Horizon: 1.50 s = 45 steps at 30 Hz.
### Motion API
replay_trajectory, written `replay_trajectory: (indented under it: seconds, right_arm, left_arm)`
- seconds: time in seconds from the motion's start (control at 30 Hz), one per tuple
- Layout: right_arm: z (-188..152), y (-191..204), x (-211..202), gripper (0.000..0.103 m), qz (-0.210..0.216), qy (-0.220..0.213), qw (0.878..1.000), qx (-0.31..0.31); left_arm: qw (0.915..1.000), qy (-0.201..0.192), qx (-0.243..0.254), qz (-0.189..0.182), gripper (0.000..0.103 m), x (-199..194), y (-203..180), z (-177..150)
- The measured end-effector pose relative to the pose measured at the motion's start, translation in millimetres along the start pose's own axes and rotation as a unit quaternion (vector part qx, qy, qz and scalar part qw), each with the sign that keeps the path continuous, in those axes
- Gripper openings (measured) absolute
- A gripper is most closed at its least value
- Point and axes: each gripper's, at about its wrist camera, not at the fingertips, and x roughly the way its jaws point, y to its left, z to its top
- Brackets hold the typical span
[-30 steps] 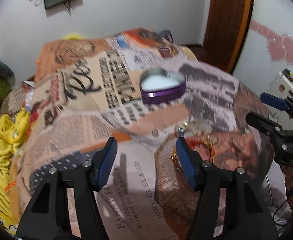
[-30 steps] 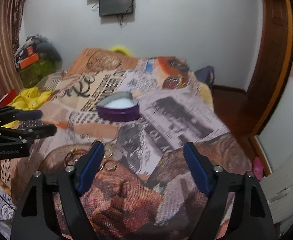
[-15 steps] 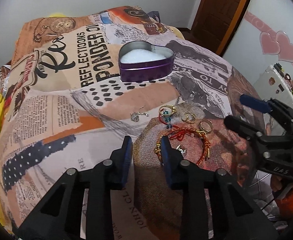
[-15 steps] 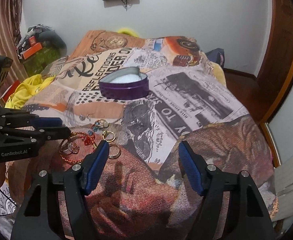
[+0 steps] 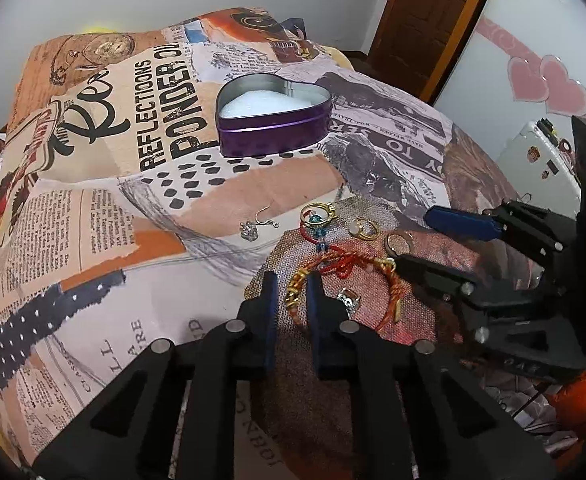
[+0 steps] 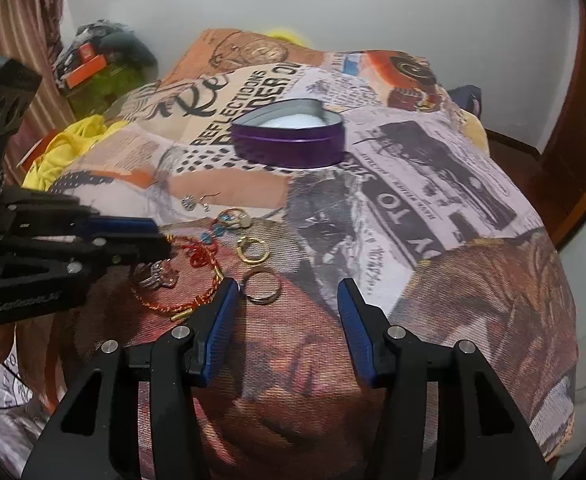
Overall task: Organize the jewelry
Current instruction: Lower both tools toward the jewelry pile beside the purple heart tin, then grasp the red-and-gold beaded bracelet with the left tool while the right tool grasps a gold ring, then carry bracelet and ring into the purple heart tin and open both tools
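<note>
A left gripper point(image 5: 291, 292) straddles the gold end of a red-and-gold cord bracelet point(image 5: 345, 276) on a newspaper-print bedspread point(image 5: 105, 216), its blue pads narrowed to a small gap around the braid; whether they already pinch it cannot be told from either view. The right gripper point(image 6: 287, 320) hangs with its fingers spread wide and empty, just on the near side of the bracelet, a plain gold ring point(image 6: 260, 282) lying on the cloth ahead of its left finger.

The bracelet lies in a loose loop on the brown patch of the bedspread, well short of the purple heart-shaped tin point(image 5: 273, 120), which stands open with a white lining showing. Between bracelet and tin lie a ring with a blue stone point(image 5: 316, 216), a second gold ring point(image 5: 363, 228) and, off to the left of them, a small silver hook earring point(image 5: 259, 226). A silver piece point(image 5: 348, 300) rests inside the bracelet's loop.

The bracelet appears light and limp: lifted at one point, it will likely dangle and swing, and its red threads may catch the neighbouring rings or the silver piece. The stiffer gold-wrapped section where the left gripper stands looks the soundest place to take hold. The soft bedding will give under the fingertips, so a pinch should close on the braid and not on the cloth.
</note>
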Motion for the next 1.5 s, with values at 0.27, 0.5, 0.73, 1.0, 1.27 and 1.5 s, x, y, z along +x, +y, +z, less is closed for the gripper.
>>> replay_trajectory:
  seconds: [0.27, 0.5, 0.73, 1.0, 1.27, 1.5]
  right_arm:
    - [3, 2, 6, 0.028, 0.008, 0.001, 1.0, -0.004]
    - [3, 3, 2, 0.02, 0.01, -0.006, 1.0, 0.004]
    - [9, 2, -12, 0.02, 0.005, -0.022, 1.0, 0.009]
    - [27, -3, -35, 0.02, -0.005, -0.062, 0.998, 0.024]
    - [51, -4, -52, 0.02, -0.024, -0.108, 0.994, 0.023]
    - [68, -11, -57, 0.02, -0.033, -0.136, 0.99, 0.03]
  left_arm:
    - [0.9998, -0.011, -0.014, -0.006, 0.005, -3, 6, 0]
    - [0.9993, -0.031, -0.022, -0.004, 0.005, -16, 8, 1]
    - [0.9976, -0.063, -0.025, 0.009, 0.005, -37, 8, 10]
    - [0.9932, -0.11, -0.022, 0.03, 0.005, -62, 8, 27]
    - [0.9871, -0.154, -0.022, 0.039, 0.005, -82, 8, 49]
    - [0.9824, -0.179, -0.021, 0.049, 0.005, -86, 12, 70]
